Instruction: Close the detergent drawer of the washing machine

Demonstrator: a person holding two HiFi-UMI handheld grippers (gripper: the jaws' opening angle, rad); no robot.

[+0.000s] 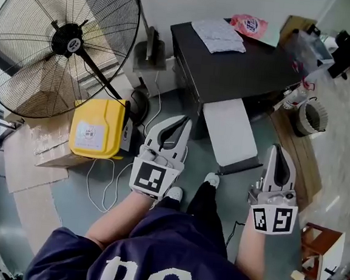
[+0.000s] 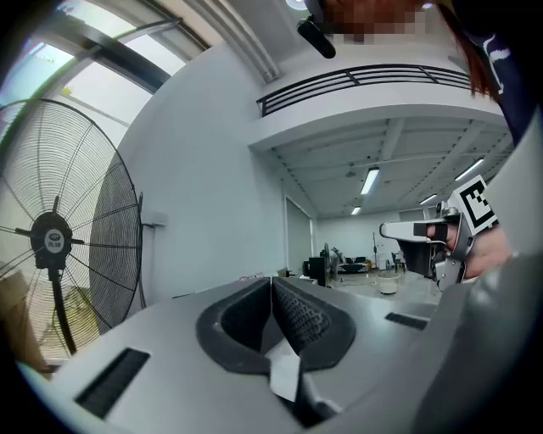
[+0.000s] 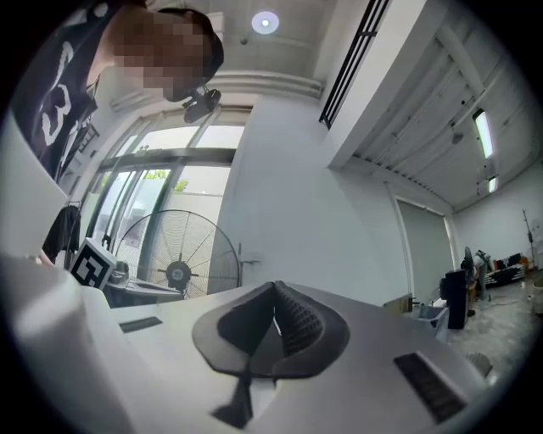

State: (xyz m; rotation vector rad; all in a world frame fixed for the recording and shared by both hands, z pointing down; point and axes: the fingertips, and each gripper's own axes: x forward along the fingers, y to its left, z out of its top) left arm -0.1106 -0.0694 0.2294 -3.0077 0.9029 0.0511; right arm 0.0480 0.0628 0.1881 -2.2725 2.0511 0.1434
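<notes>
No washing machine and no detergent drawer can be made out in any view. In the head view my left gripper (image 1: 182,122) is held level above the floor, in front of a dark table (image 1: 230,71). Its jaws are shut with nothing between them, and its pads (image 2: 293,314) meet in the left gripper view. My right gripper (image 1: 278,149) hangs to the right, beside a white panel (image 1: 229,132). It is also shut and empty, its pads (image 3: 293,320) closed together. Each gripper view shows only a white wall ahead.
A large standing fan (image 1: 62,41) is at the left, with a yellow box (image 1: 98,128) and a white cable (image 1: 107,185) on the floor below it. A cloth (image 1: 219,35) and a pink bag (image 1: 249,25) lie on the table. A round bin (image 1: 311,116) stands at the right.
</notes>
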